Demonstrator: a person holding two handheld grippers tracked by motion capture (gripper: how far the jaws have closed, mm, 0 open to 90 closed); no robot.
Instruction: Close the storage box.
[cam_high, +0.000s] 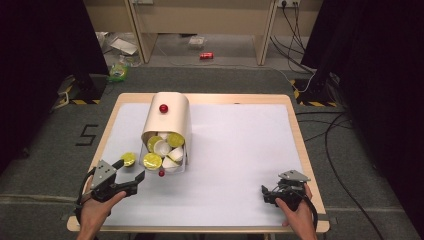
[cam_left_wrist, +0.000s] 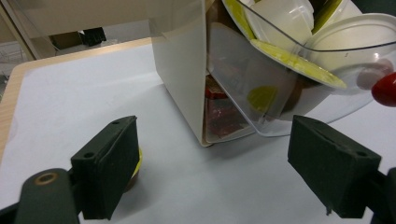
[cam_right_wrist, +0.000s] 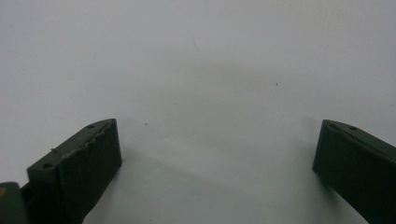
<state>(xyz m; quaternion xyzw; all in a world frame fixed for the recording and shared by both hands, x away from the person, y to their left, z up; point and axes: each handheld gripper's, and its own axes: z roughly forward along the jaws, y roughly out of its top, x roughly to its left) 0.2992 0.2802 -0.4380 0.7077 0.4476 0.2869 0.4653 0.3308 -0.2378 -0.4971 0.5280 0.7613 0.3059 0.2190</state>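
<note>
Capsule (cam_high: 128, 159) sits beside left tongs (cam_high: 132, 169), jaws spread, angled toward dispenser (cam_high: 167, 120).

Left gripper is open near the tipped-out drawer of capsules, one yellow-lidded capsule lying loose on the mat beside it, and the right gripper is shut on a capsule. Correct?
Not quite. The right gripper is open and holds nothing: the right gripper view shows bare white mat between its jaws. The rest stands: the left gripper is open by the drawer, with the loose capsule beside it.

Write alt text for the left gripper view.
The left gripper hangs open over the white table cover, its black jaws apart with nothing between them, facing a cream dispenser. The dispenser's clear drawer tips open with yellow-lidded capsules, and one loose capsule lies behind the left-hand jaw.
</note>
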